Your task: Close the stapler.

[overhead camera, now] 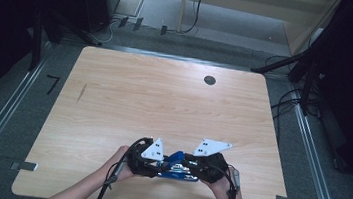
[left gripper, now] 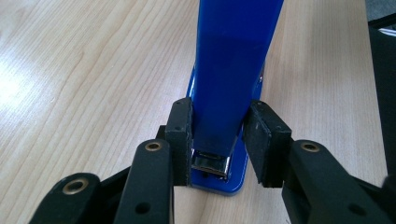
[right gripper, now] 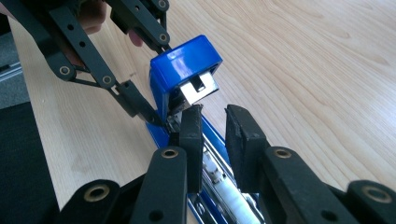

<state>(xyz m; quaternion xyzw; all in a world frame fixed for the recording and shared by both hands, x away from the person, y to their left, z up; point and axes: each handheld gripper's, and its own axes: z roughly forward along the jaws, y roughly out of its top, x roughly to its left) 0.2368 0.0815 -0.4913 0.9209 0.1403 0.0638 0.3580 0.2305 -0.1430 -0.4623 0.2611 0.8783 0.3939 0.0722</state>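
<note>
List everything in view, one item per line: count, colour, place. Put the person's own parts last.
stapler: one, blue with a metal magazine, near edge of the table, its top lifted open between the two grippers
table: one, light wood, centre of the high view
round cap: one, dark, set in the tabletop toward its far right
dark line: one, on the tabletop at far left
cables: several, black, on the grey floor right of the table
left gripper: one, black, jaws either side of the stapler's blue top near its hinge end
right gripper: one, black, jaws apart over the stapler's open magazine
hands: two, at the table's near edge, each holding a gripper
</note>
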